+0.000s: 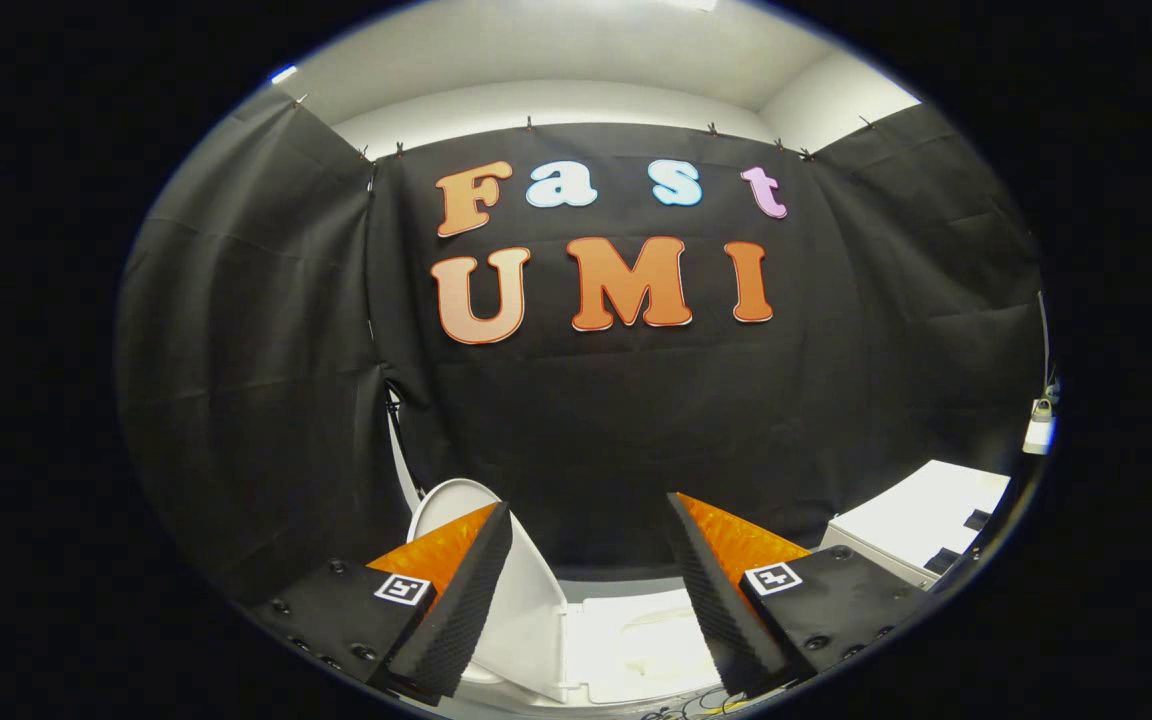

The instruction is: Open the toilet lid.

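My gripper (588,512) is open, its two orange-and-black fingers spread wide with nothing between them. Just beyond and below the fingers is the white toilet (626,640). Its white lid (521,590) stands raised, tilted up behind the left finger (461,590), which partly hides it. The bright bowl area shows in the gap between the fingers. The right finger (726,590) is clear of the toilet.
Black cloth forms the booth's wall behind and on both sides. A white box-like unit (921,520) stands beyond the right finger. A thin white hose or cable (398,440) runs up the wall behind the lid.
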Action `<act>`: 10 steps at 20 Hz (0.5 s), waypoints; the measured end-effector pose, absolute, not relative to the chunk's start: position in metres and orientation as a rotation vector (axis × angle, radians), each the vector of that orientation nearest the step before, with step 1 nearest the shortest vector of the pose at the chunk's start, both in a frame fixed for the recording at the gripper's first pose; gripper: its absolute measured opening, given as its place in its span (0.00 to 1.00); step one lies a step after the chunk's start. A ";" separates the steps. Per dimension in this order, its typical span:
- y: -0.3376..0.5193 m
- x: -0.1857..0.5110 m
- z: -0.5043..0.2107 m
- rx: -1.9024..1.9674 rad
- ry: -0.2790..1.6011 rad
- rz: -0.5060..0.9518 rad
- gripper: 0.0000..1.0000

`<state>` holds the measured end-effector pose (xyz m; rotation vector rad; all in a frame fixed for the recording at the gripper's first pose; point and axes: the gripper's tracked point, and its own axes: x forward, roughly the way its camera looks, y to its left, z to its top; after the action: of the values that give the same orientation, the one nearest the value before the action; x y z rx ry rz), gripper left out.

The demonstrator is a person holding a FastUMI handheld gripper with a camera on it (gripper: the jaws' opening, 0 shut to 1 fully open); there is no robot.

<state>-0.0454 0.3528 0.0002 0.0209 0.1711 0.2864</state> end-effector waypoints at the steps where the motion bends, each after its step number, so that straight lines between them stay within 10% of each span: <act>1: 0.353 -0.045 0.000 0.019 0.168 0.287 0.98; 10: 0.351 -0.046 0.003 0.005 0.149 0.286 0.98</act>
<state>-0.0460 0.3508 0.0025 0.0053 0.1491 0.2860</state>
